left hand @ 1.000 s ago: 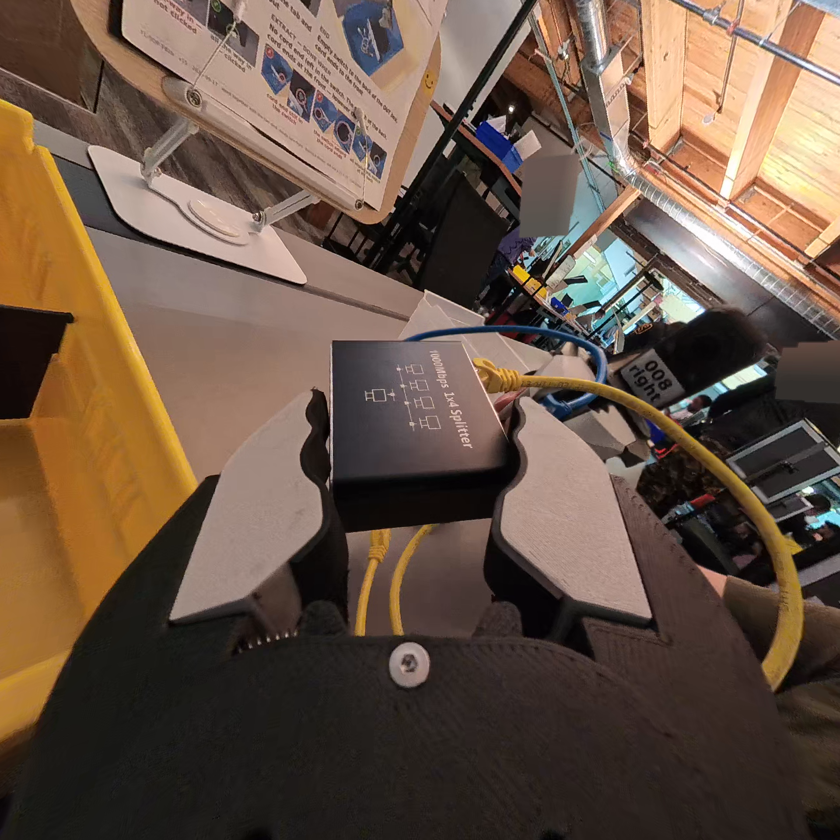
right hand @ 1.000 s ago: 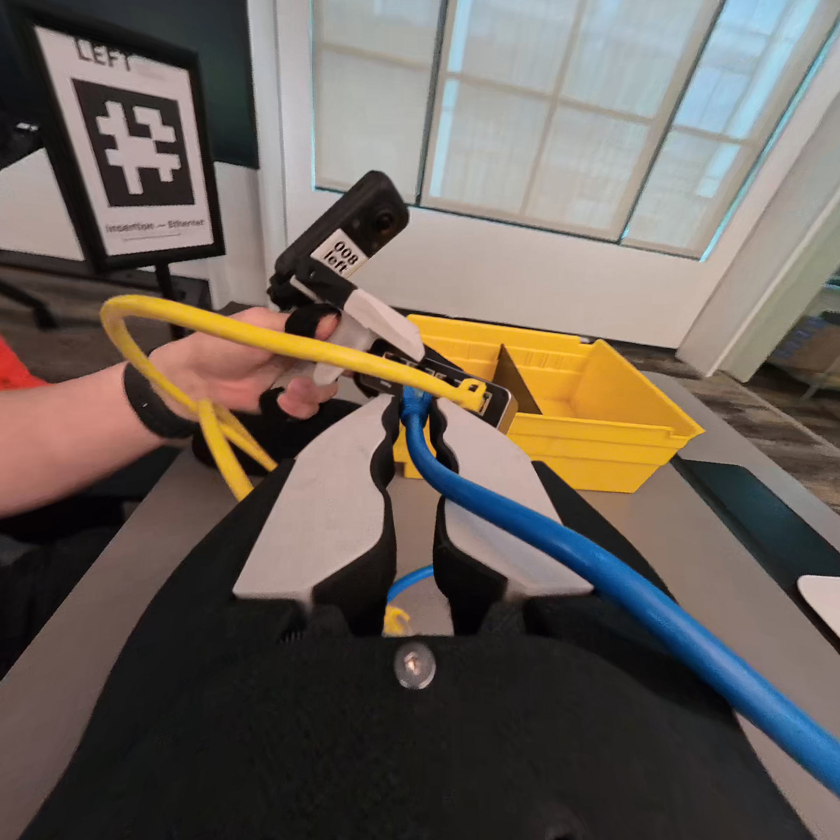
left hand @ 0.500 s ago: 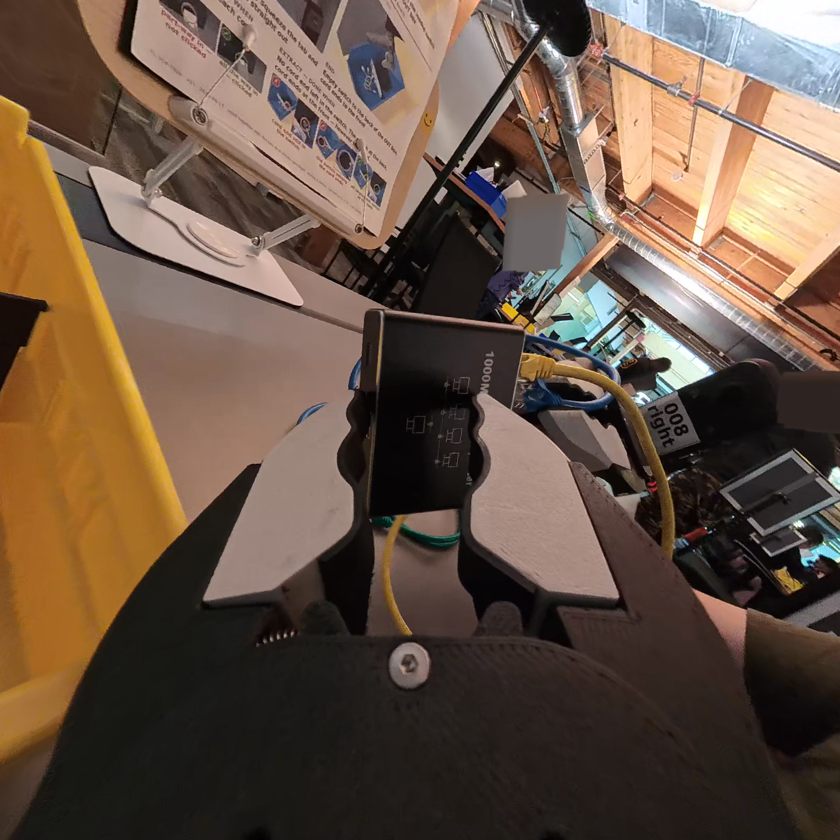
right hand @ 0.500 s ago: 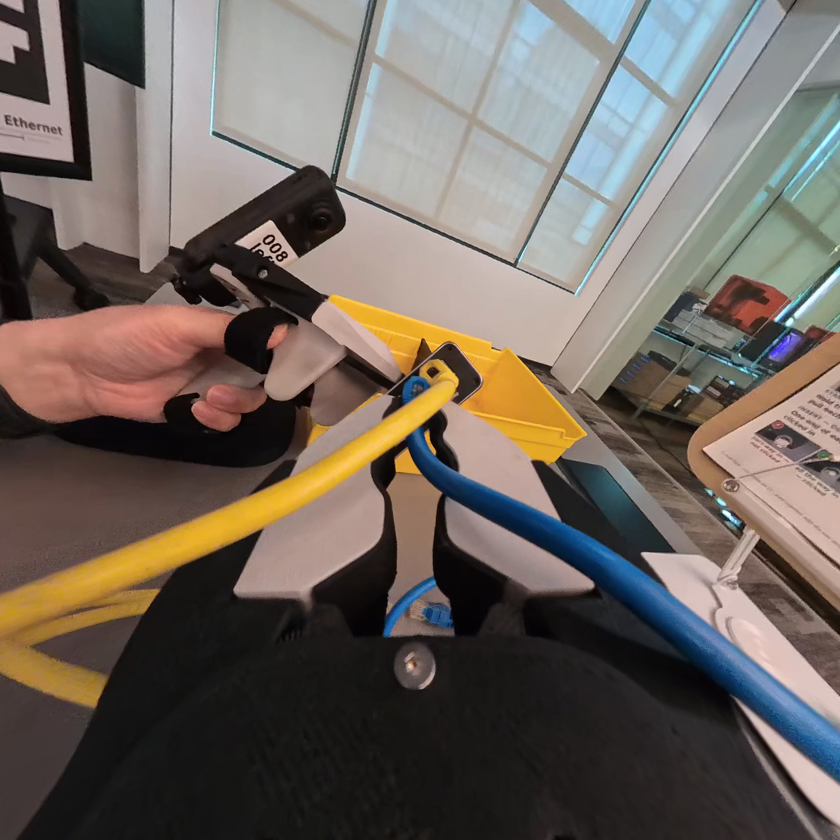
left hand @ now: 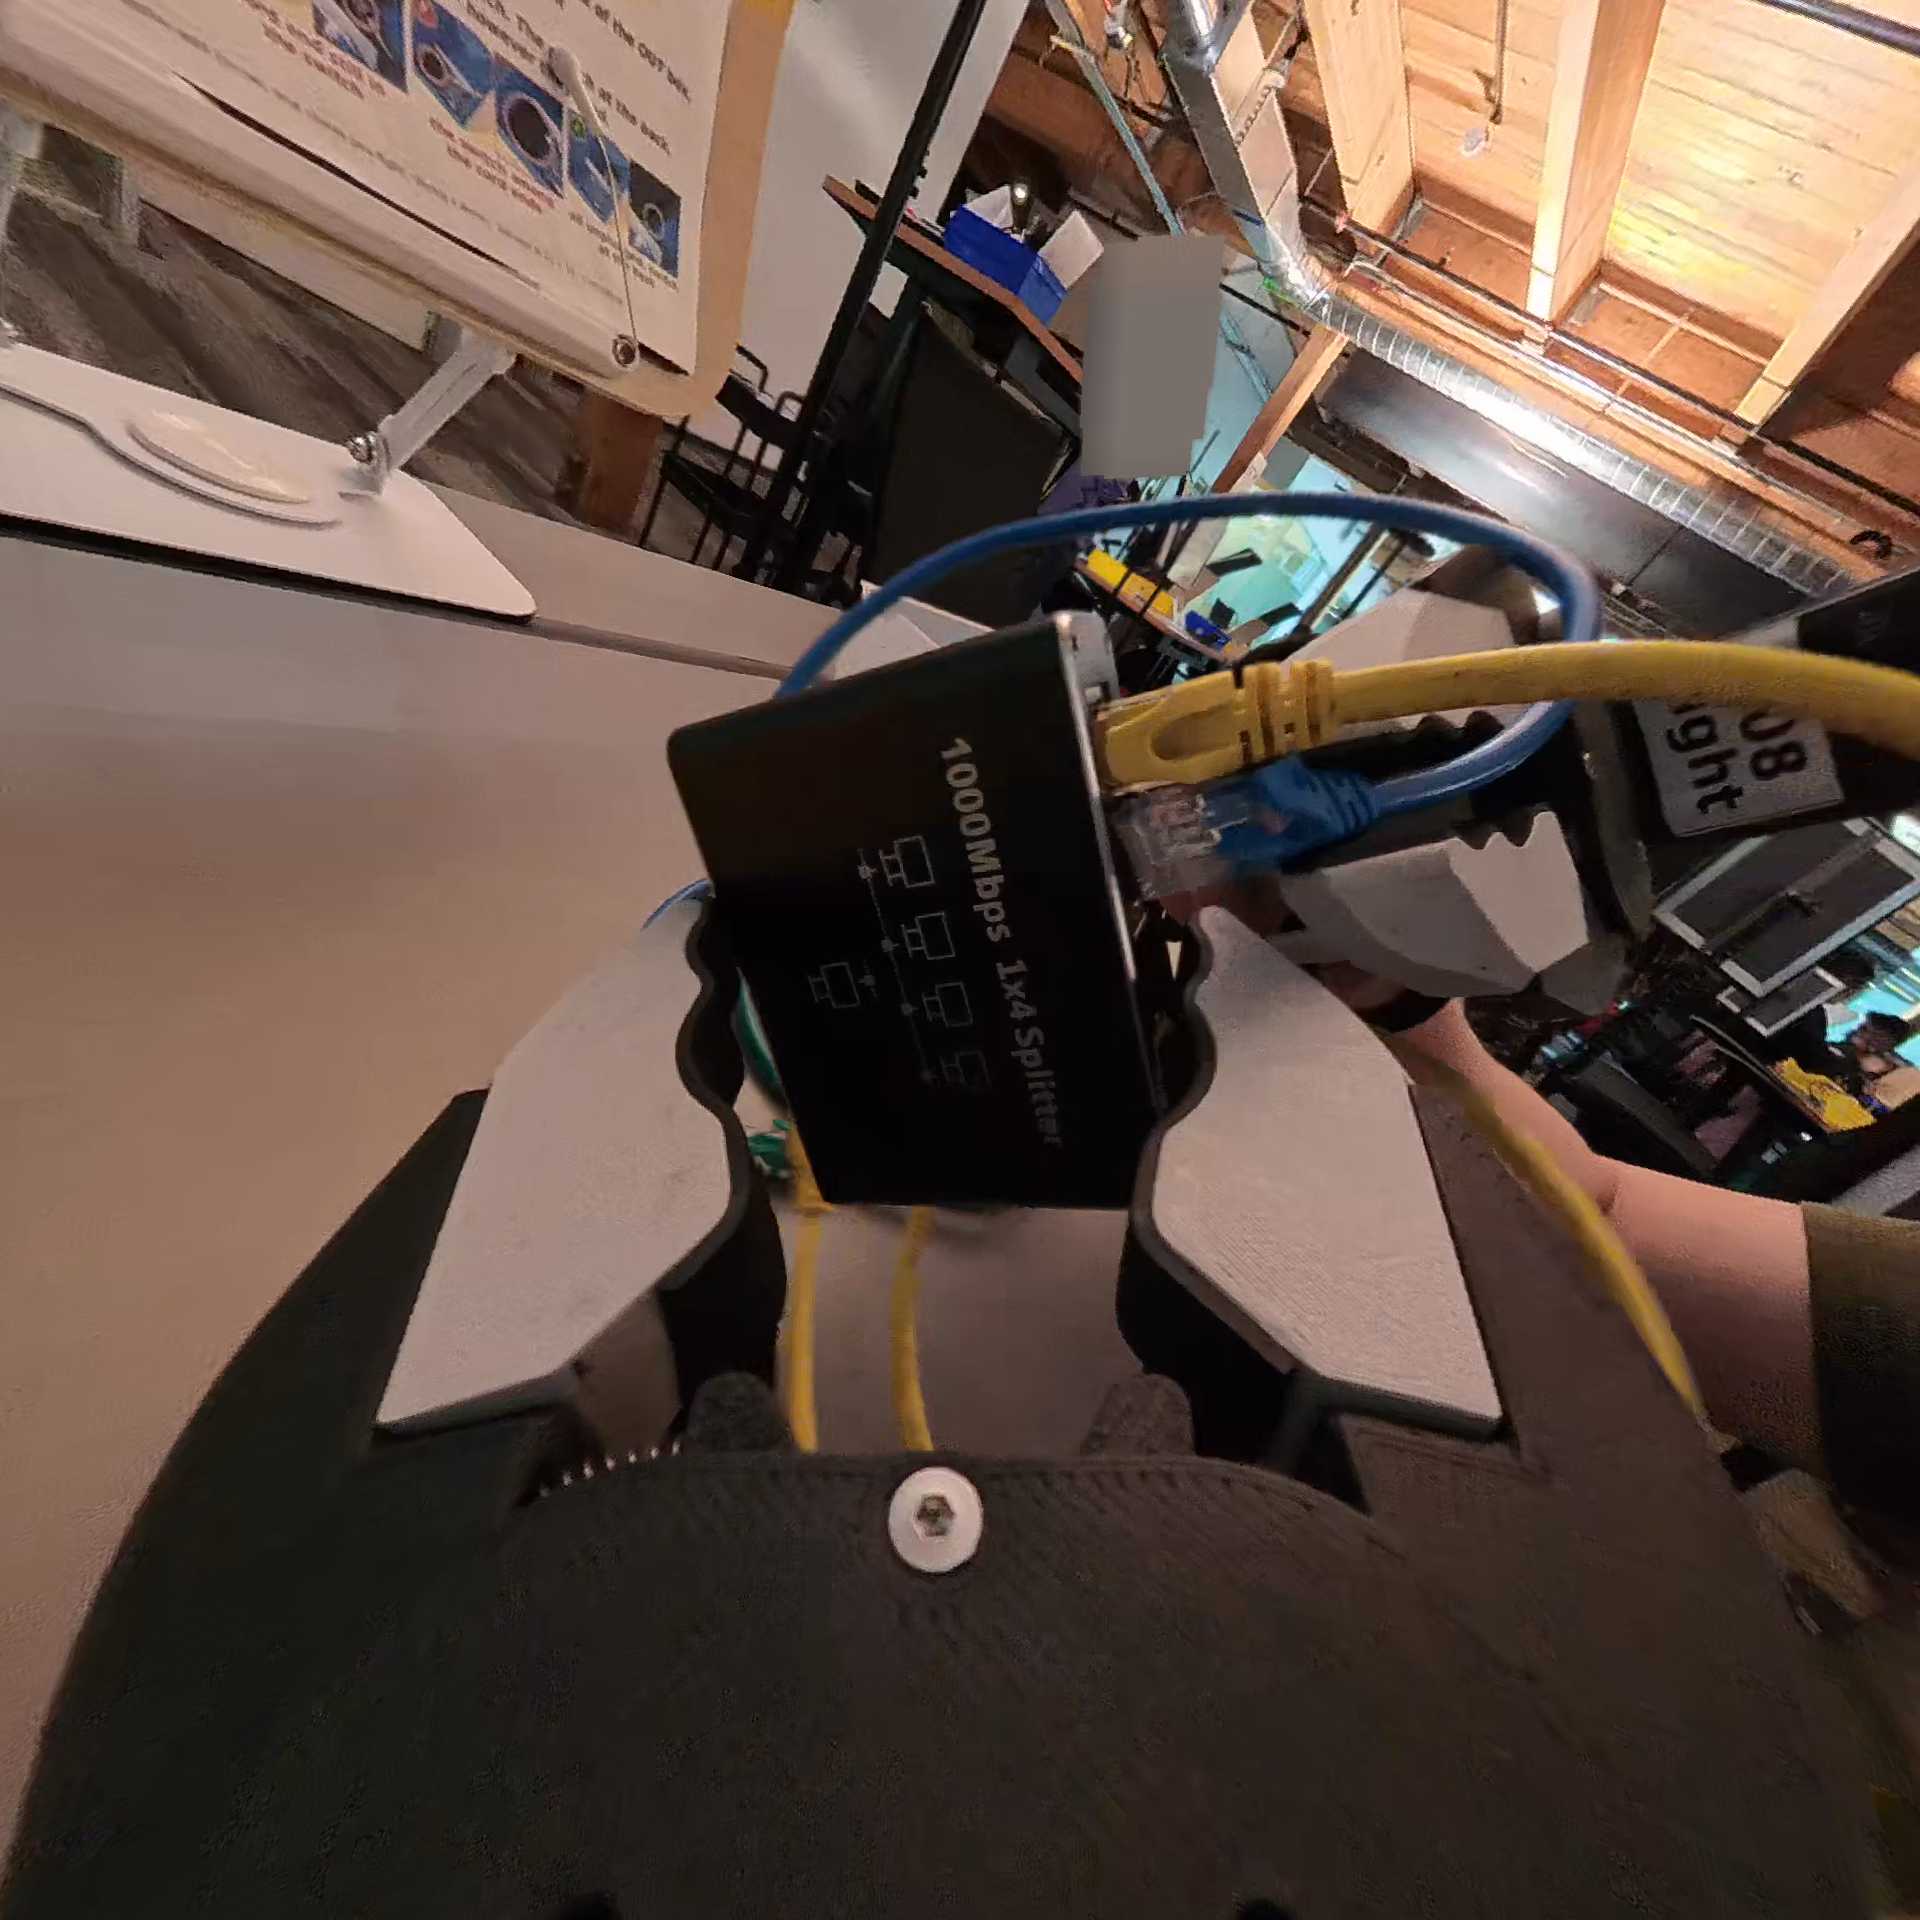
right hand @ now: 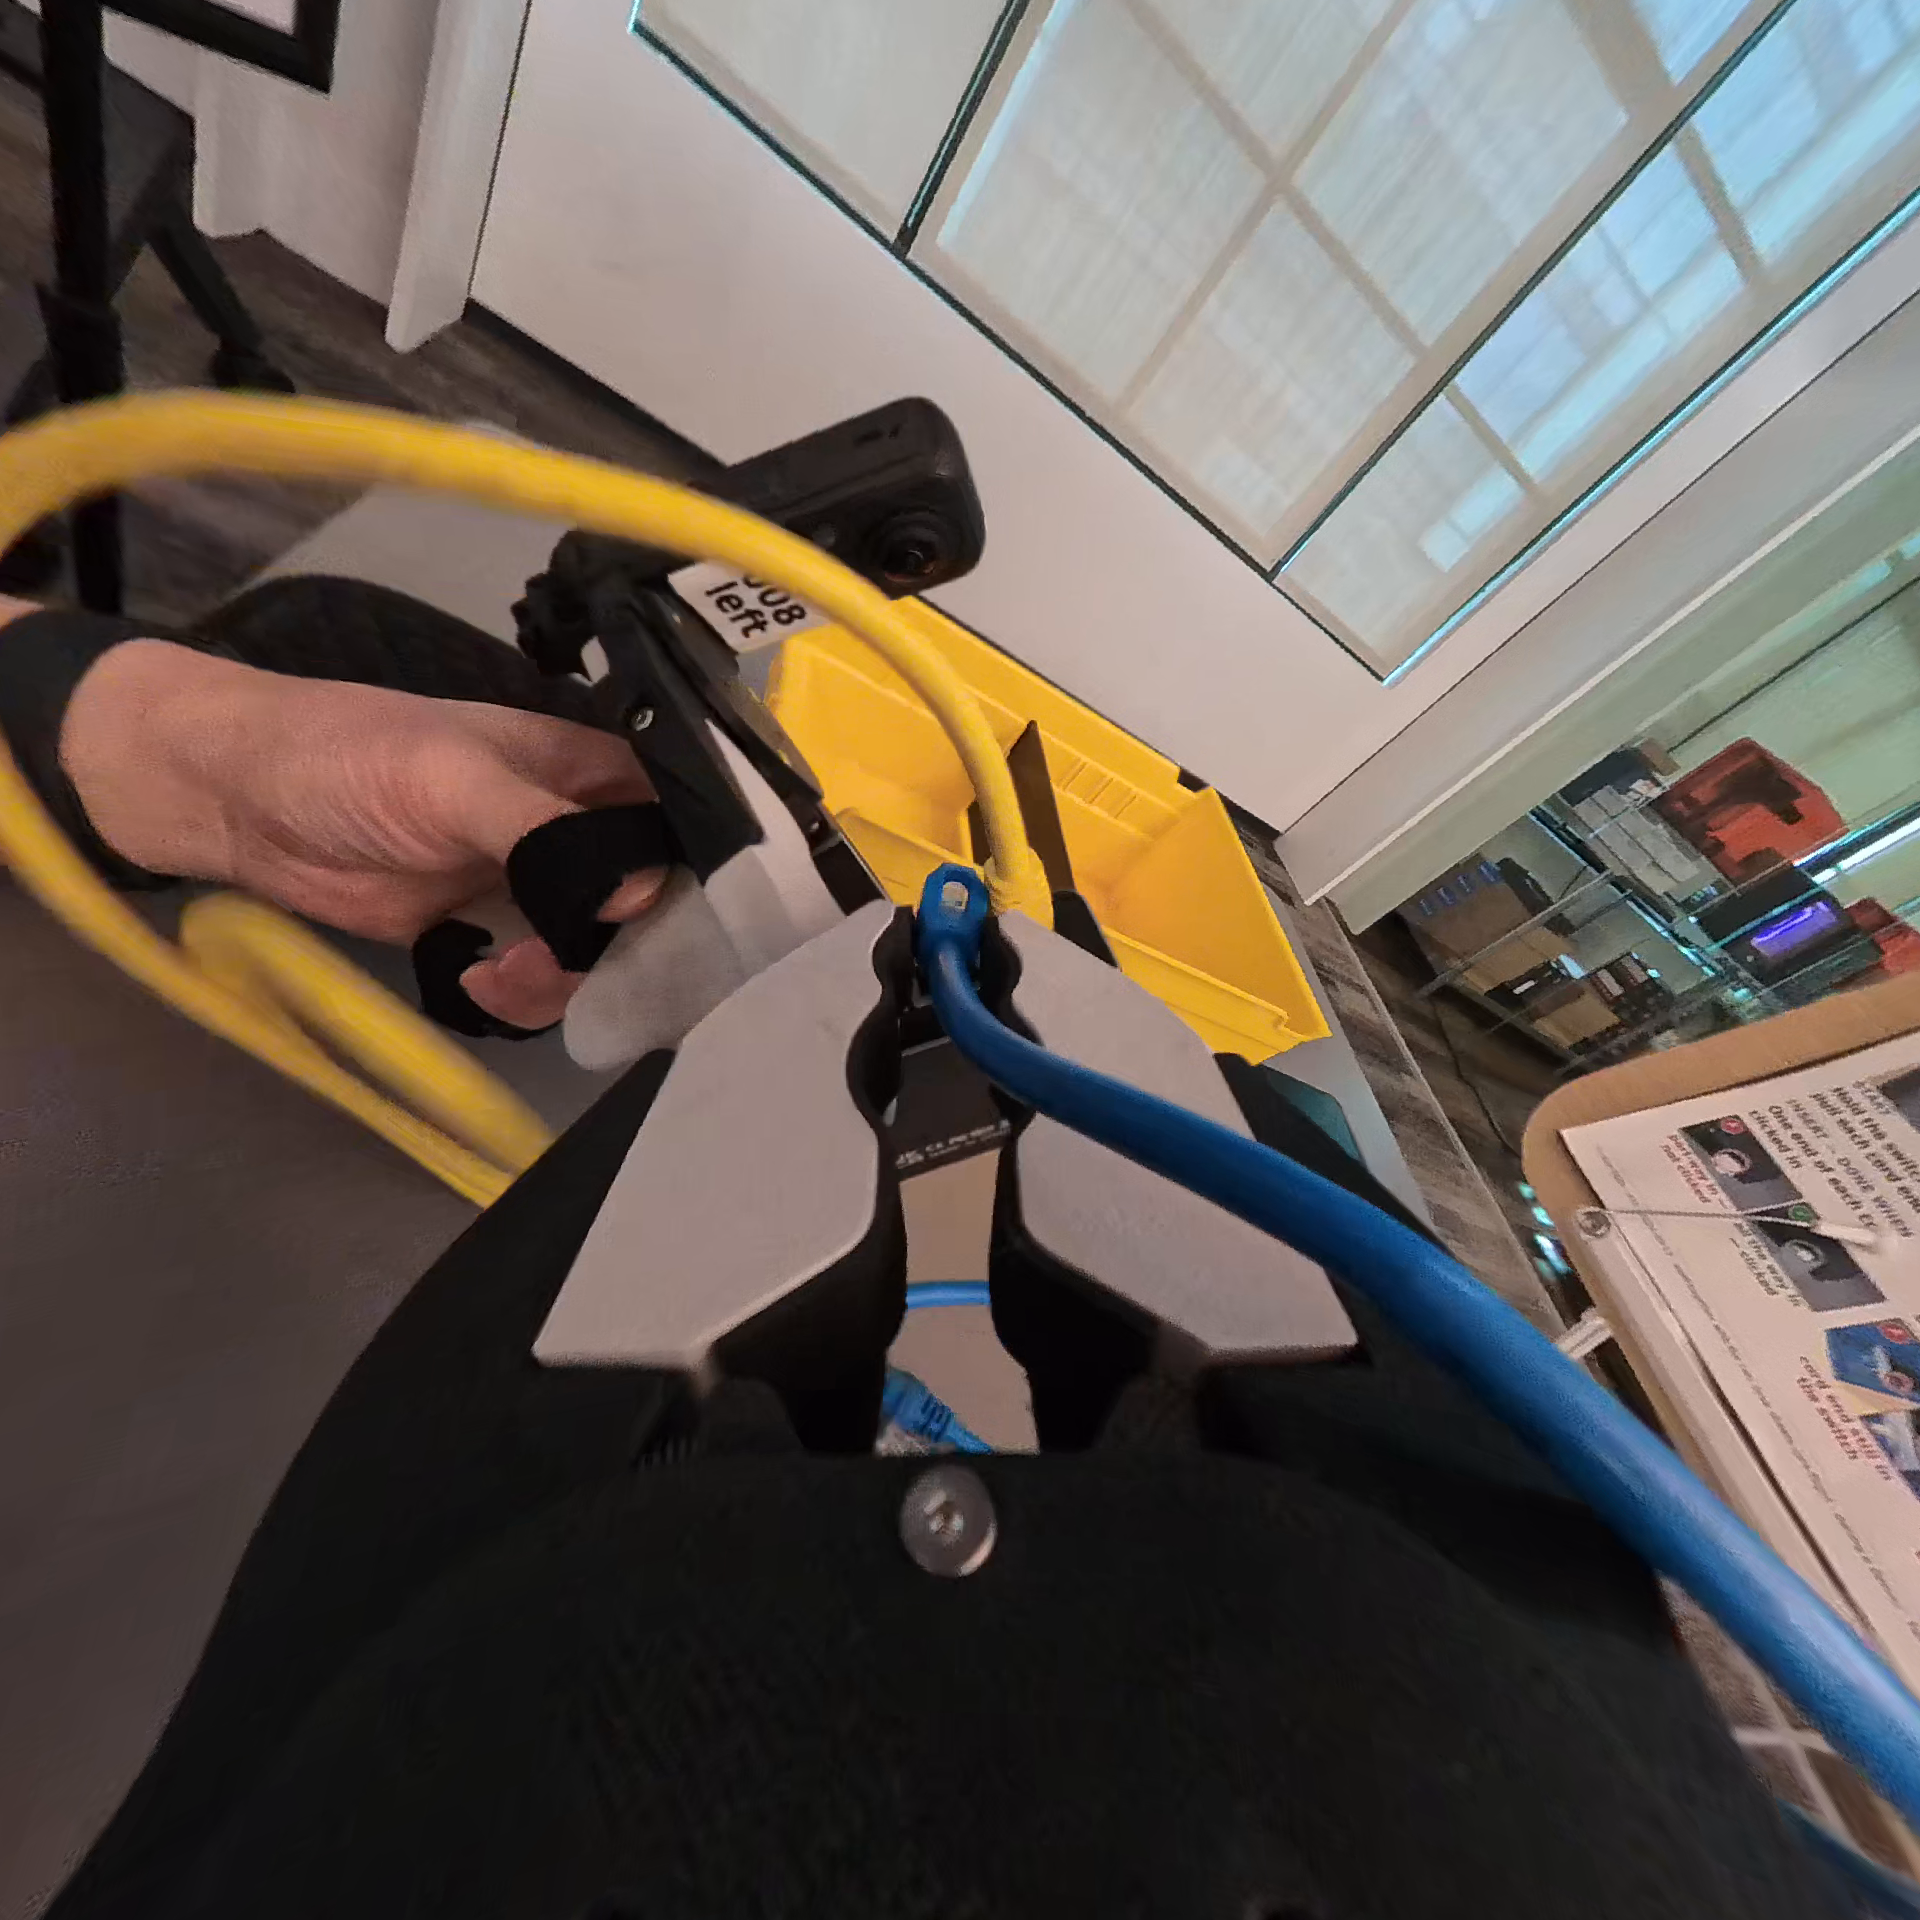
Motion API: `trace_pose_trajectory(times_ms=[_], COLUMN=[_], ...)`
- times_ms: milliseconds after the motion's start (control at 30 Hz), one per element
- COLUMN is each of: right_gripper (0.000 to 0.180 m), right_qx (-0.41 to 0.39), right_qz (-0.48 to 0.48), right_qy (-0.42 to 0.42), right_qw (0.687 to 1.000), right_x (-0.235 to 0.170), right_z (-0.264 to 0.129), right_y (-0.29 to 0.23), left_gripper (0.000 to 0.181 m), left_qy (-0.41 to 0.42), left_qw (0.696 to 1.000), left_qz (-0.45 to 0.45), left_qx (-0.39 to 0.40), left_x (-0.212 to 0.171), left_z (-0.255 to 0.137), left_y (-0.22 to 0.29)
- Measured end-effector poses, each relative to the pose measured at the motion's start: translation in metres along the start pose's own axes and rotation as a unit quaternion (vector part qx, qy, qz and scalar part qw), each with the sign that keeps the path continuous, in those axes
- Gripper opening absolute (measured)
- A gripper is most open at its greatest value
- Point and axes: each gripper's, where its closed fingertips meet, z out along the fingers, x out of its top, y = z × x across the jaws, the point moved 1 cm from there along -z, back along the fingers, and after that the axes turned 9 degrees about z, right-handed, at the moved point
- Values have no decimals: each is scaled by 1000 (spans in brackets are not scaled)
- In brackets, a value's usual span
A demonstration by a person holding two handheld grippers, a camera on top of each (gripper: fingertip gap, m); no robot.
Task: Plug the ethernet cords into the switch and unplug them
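The left hand-held gripper (left hand: 940,1039) clamps the flat black metal switch box (left hand: 914,935) above the grey tabletop (left hand: 312,831). A yellow ethernet cord (left hand: 1455,691) is plugged in. The right hand-held gripper (right hand: 948,971) pinches the blue ethernet cord (right hand: 1143,1122) behind its plug (seemingly not fully seated; only the left wrist view shows the ports).

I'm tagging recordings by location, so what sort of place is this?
Probably a shared workshop or lab: exposed wooden ceiling beams with a silver metal duct, benches crowded with gear behind, a yellow plastic parts bin and a printed instruction sheet on the grey table.
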Motion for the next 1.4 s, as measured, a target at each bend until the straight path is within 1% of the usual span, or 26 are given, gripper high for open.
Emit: trace_pose_trajectory(times_ms=[33, 100, 200, 400, 500, 633, 767, 867, 1000, 1133, 1267, 1400], right_gripper=[12, 11, 11, 12, 12, 13, 12, 12, 12, 12, 13, 12], right_qx=[-2, 0, -8, -2, -9, -14, -10, -24, -48, -61, -52, -21], right_qz=[-12, -34, -61, -76, -99, -147, -192, -207, -184, -167, -165, -181], right_qy=[-7, -22, -32, -8, 2, -4, -21, -22, -6, -6, -5, 7], right_qw=[1000, 999, 998, 997, 995, 989, 981, 978, 982, 984, 985, 983], right_x=[0, 0, 0, 8, 14, 16, 15, 18, 23, 22, 20, 17], right_z=[0, 1, 0, -6, -12, -17, -18, -20, -22, -24, -26, -26], right_y=[-1, -5, -5, -5, -3, -4, -9, -7, 2, 10, 12, 2], left_gripper=[81, 81, 80, 79, 79, 79, 78, 78, 78, 78, 77, 77], left_qy=[3, 5, 7, 20, 19, -28, -78, -90, -84, -76, -83, -123], left_qw=[1000, 1000, 1000, 992, 987, 976, 959, 955, 960, 956, 953, 951], left_qz=[0, -2, 9, 91, 115, 143, 188, 195, 182, 190, 189, 175], left_qx=[-2, -7, 8, 84, 115, 159, 196, 204, 196, 209, 223, 225], left_x=[-1, -1, 1, 14, 22, 25, 26, 30, 35, 39, 38, 31], left_z=[2, 4, 4, -3, -7, -9, -12, -15, -16, -17, -15, -10], left_y=[1, 4, 2, 0, 2, 1, 2, 4, 6, 6, 6, 7])
